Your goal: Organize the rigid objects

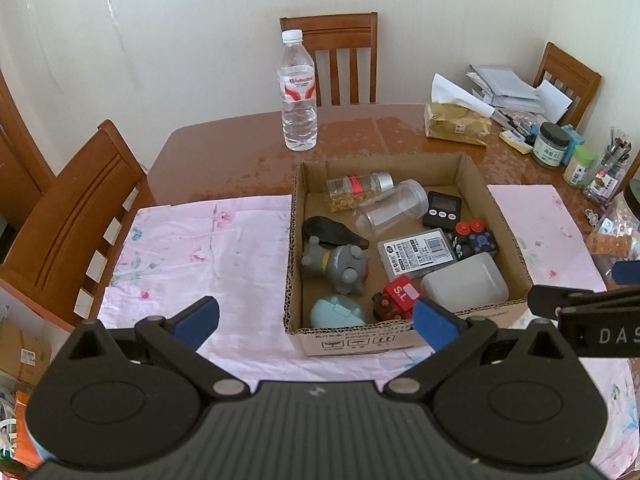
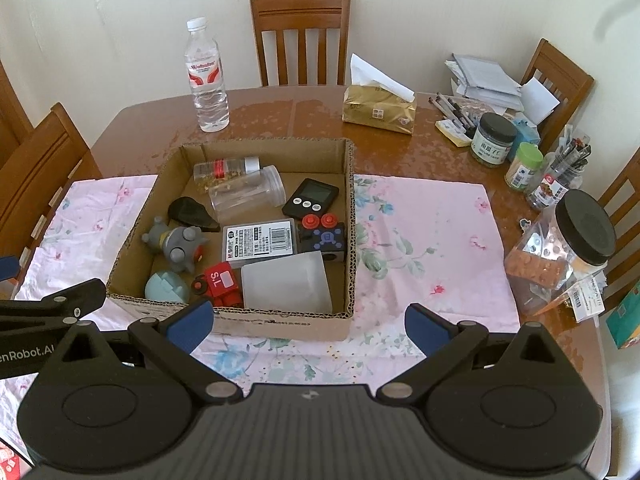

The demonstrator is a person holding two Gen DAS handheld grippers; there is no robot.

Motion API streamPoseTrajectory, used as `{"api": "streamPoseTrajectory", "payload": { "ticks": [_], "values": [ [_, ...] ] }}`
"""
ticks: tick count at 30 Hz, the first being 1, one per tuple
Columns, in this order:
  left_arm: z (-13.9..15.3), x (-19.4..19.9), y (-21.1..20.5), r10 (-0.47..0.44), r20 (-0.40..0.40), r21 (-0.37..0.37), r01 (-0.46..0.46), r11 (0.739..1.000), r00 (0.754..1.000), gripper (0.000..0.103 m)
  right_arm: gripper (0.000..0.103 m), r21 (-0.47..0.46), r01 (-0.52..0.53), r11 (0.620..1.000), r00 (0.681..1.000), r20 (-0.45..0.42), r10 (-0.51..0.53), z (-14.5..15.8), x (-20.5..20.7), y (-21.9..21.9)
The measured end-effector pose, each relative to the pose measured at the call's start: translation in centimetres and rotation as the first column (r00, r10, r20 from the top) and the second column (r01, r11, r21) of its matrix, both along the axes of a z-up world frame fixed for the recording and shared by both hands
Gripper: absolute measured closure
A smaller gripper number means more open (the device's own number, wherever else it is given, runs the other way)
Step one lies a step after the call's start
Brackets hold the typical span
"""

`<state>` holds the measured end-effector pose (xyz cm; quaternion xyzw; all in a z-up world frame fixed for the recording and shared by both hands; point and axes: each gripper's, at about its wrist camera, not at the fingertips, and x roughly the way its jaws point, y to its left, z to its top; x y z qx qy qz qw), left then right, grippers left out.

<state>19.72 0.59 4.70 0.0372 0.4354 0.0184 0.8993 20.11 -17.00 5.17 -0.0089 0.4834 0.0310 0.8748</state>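
While you held both tools low over the pink floral cloth (image 2: 420, 216), the cardboard box (image 1: 294, 240) sat on that cloth and served as the anchor for everything else. Your left gripper (image 1: 316, 318) was spread wide with nothing between its blue pads, hovering just in front of the box's near wall, and your right gripper (image 2: 306, 322) was likewise released and empty, in front of the box's near right corner. Inside the box, at its far side, lay a spice jar (image 2: 226, 170) on its side with a clear plastic jar (image 2: 248, 192) touching it, and a black digital timer (image 2: 311, 198) lay toward the far right corner. Along the box's left wall you had a dark teardrop-shaped object (image 2: 192, 212), which I could not identify for certain, with a grey toy figure (image 2: 176, 246) just nearer and a pale blue round case (image 2: 166, 286) in the near left corner. At the box's middle lay a labelled grey case (image 2: 260, 242), and against the right wall a black fidget cube (image 2: 322, 238) with red buttons. Along the near wall rested a red fidget cube (image 2: 220, 282) marked "S.L" beside a frosted plastic box (image 2: 286, 282). Beyond the box's far wall stood a water bottle (image 1: 298, 92) upright on the bare wooden table (image 1: 224, 152), and a tissue pack (image 2: 378, 110) lay beyond the far right corner. Well to the right of the box stood a clear jar with a black lid (image 2: 560, 248).
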Motion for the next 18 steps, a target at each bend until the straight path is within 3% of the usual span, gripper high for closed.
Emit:
{"api": "streamPoseTrajectory", "payload": {
  "ticks": [18],
  "values": [
    [0.53, -0.02, -0.12, 0.002, -0.003, 0.0, -0.002, 1.0, 1.0, 0.0, 0.0, 0.0, -0.004, 1.0, 1.0, 0.011, 0.004, 0.32, 0.0, 0.0]
  ]
}}
